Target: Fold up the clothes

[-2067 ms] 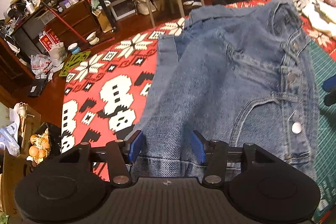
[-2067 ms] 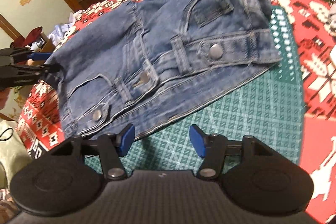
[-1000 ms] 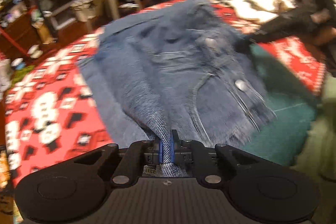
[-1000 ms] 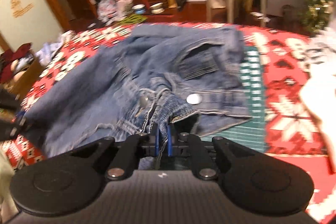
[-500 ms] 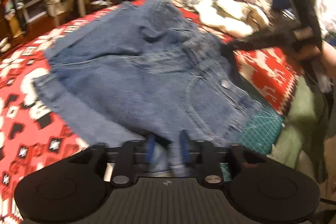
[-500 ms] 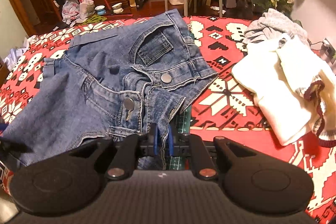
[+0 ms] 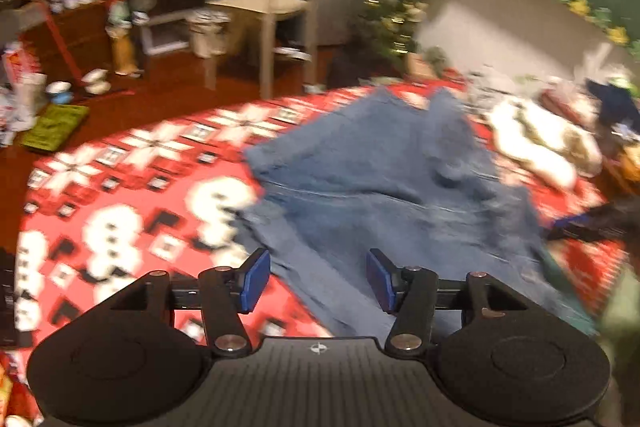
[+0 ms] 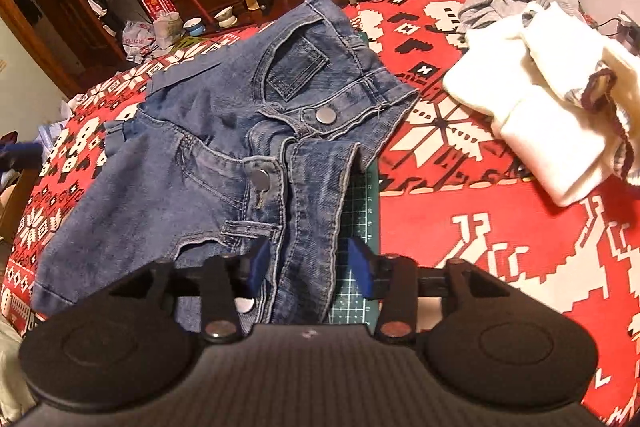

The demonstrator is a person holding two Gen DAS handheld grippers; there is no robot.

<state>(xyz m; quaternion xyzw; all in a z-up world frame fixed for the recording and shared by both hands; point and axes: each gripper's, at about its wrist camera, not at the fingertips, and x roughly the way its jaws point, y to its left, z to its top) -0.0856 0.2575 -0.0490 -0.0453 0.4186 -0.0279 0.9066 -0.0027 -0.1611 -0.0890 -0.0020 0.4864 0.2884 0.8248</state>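
Currently right gripper (image 8: 310, 269): jaws opening, blue pads apart, a fold of the denim shorts (image 8: 224, 147) between them but neither pad pressing it. Shorts spread ahead and left of it, waistband and snap buttons up, on the red patterned blanket (image 8: 480, 219). Green cutting mat (image 8: 358, 223) shows just under the right pad. White garment (image 8: 532, 107) well off to the right.

Left gripper (image 7: 317, 279): jaws opening too, gripping nothing; shorts (image 7: 380, 195) lie under and ahead of it, view blurred.
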